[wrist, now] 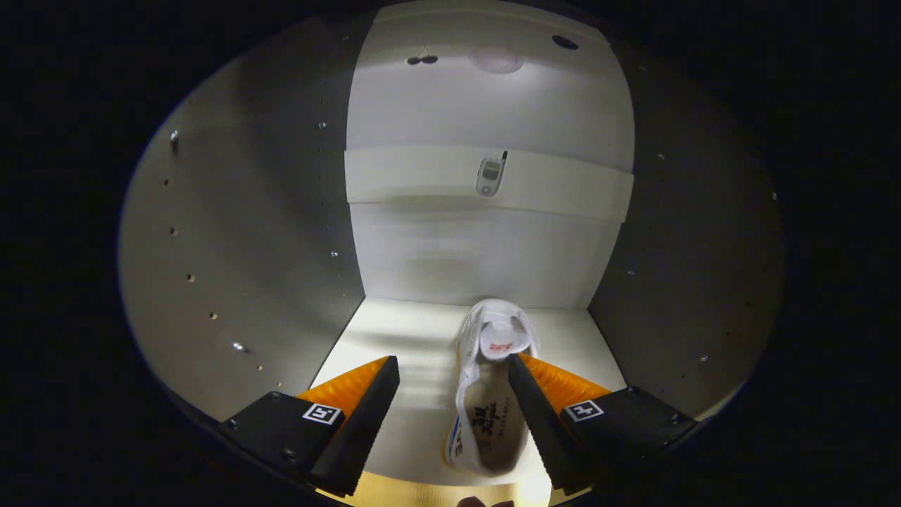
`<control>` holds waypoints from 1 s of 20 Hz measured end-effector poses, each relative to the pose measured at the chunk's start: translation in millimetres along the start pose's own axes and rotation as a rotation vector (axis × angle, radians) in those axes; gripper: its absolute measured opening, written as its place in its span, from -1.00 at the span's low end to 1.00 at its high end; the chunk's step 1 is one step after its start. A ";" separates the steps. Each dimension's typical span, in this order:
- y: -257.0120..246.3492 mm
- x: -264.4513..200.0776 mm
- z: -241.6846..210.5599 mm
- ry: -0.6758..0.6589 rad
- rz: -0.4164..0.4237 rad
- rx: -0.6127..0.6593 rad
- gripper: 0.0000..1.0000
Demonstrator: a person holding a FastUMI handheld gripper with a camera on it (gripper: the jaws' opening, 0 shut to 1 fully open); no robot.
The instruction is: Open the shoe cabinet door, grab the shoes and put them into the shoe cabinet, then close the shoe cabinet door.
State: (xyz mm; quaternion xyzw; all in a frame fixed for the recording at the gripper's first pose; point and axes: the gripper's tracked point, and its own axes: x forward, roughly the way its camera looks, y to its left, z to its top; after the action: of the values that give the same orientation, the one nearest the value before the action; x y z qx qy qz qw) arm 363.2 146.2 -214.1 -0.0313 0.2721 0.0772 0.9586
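Inside the shoe cabinet (486,260), the gripper (454,394) jaws stand released, the white shoe (486,408) touching the right jaw.

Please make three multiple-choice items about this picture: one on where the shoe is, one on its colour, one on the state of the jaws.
1. Where does the shoe lie?
A. on the cabinet floor
B. on the upper shelf
C. outside the cabinet

2. What is the shoe's main colour?
A. black
B. white
C. red

3. How does the gripper stand?
A. shut on the shoe
B. open
C. shut on nothing

Key: 1 A, it rests on the floor near the back wall; 2 B, its upper is white; 3 B, the jaws stand wide apart, the shoe beside the right one.
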 end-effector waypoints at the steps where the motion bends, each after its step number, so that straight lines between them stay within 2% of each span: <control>1: -1.6 -12.2 2.9 -0.017 -0.003 0.005 0.96; 5: -8.2 -81.2 18.3 -0.135 -0.013 0.031 0.97; 11: -22.0 -231.9 26.0 -0.322 -0.051 0.025 0.96; 16: -55.1 -347.0 3.5 -0.441 -0.115 -0.067 0.95; 20: -84.5 -428.7 -15.6 -0.468 -0.154 -0.067 0.95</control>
State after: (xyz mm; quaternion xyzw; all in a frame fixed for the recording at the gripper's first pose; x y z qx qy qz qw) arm 9.0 5.0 -0.1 -0.0650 0.0367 0.0183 0.9970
